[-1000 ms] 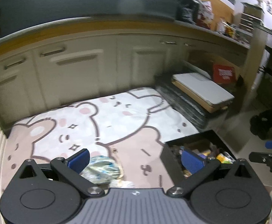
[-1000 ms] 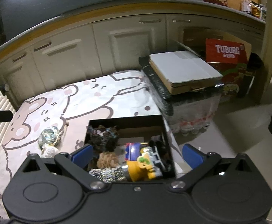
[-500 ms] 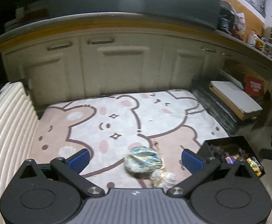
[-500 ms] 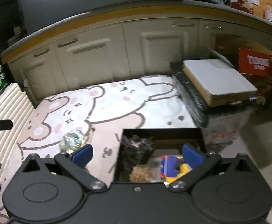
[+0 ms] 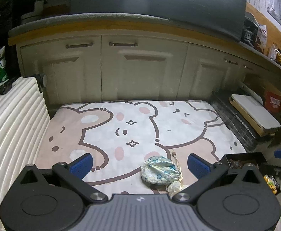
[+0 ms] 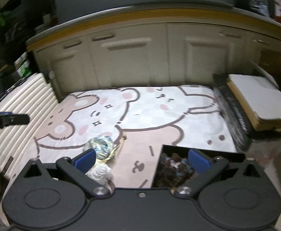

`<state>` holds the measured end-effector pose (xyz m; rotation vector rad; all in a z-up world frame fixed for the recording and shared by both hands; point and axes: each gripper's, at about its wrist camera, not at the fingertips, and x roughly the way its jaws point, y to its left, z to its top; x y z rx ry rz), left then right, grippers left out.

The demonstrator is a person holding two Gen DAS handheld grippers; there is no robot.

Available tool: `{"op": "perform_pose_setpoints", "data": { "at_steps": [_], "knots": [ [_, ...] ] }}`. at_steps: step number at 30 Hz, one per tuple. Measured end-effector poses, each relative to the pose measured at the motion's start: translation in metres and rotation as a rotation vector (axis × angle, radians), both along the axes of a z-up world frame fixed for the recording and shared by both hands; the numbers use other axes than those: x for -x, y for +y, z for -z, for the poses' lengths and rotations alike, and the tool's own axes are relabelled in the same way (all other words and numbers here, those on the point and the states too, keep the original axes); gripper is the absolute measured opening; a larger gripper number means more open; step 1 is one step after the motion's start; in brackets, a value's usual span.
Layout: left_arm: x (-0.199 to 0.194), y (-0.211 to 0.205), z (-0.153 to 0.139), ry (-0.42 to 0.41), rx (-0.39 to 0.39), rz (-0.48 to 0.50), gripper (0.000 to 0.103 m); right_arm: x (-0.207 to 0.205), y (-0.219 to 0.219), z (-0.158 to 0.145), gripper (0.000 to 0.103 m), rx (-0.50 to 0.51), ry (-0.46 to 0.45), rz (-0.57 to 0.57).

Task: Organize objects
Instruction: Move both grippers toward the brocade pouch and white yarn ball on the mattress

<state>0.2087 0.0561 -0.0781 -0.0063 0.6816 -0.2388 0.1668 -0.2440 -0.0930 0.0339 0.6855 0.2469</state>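
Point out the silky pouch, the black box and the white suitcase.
pouch [image 5: 160, 170], left wrist view, middle of its fabric
black box [image 6: 204, 151], right wrist view, far rim
white suitcase [image 5: 11, 119], left wrist view, ribbed shell

A bear-print mat [image 5: 132, 127] is spread on the floor before the cabinets. On its near part lies a blue-and-white cloth pouch [image 5: 159, 170] with a small white bundle [image 5: 176, 186] touching it. A black box [image 6: 179, 165] of oddments sits on the mat's near right corner.

I see the pouch [image 5: 160, 170] lying on the mat [image 5: 140, 127] — the open box [image 6: 179, 165] to its right, cabinets [image 5: 136, 71] behind, suitcase [image 5: 11, 119] left.
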Motion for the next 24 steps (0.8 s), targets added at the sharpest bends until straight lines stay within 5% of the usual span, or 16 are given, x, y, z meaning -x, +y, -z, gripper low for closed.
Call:
{"op": "perform_pose_setpoints", "data": {
  "at_steps": [11,24],
  "knots": [
    [-0.021,-0.004,0.02,0.016,0.011,-0.004,0.103,-0.028,0.03,0.032,0.103,-0.001,-0.007,-0.194],
    [-0.056,-0.01,0.061,0.066,0.021,0.033,0.103,-0.068,0.073,0.091,0.088,-0.005,0.178,-0.319]
  ]
}}
